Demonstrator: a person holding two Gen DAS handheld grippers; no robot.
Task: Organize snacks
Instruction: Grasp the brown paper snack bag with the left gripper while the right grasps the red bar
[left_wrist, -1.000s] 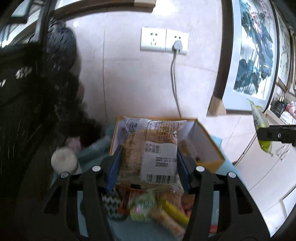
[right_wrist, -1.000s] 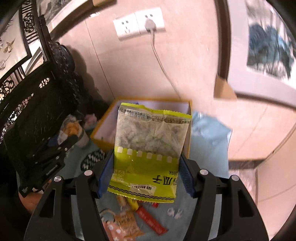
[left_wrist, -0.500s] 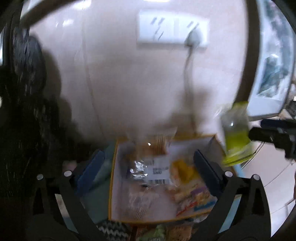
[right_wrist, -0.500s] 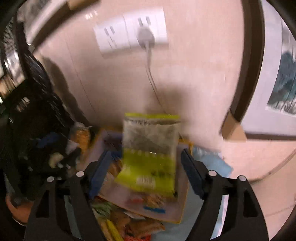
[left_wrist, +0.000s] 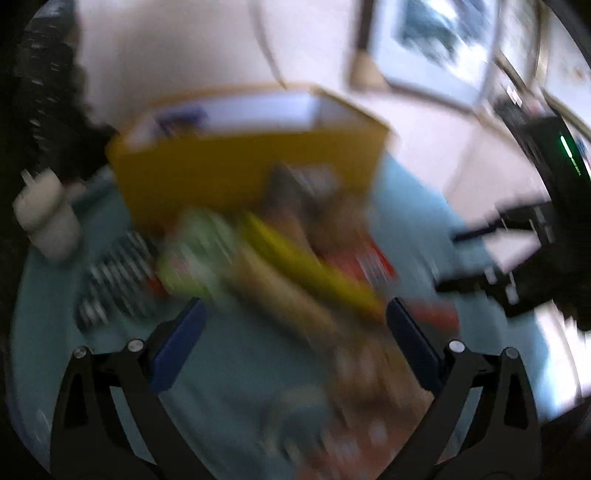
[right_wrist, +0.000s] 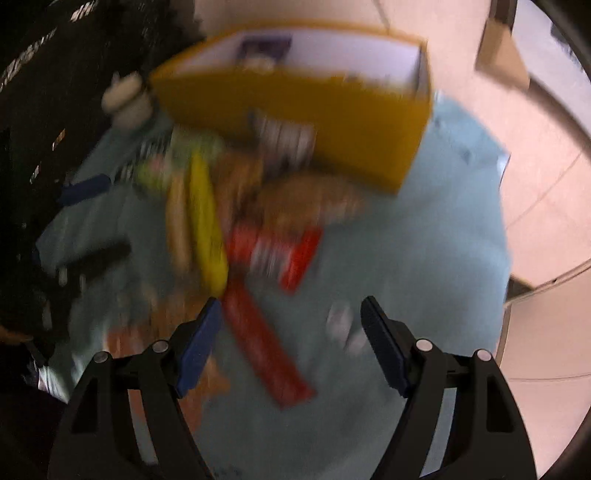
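Both views are motion-blurred. A yellow cardboard box stands on a light blue cloth; it also shows in the right wrist view. A pile of loose snack packets lies in front of it, with a long yellow packet and red packets among them. My left gripper is open and empty above the pile. My right gripper is open and empty over the red packets. The right gripper's body shows at the right of the left view.
A white bottle stands left of the box, next to dark carved furniture. A striped black-and-white packet lies by it. A tiled wall and framed pictures are behind. The cloth's right edge drops to the floor.
Both grippers opened and let their packets drop into the yellow box, then pulled back and tilted down toward the pile on the cloth.
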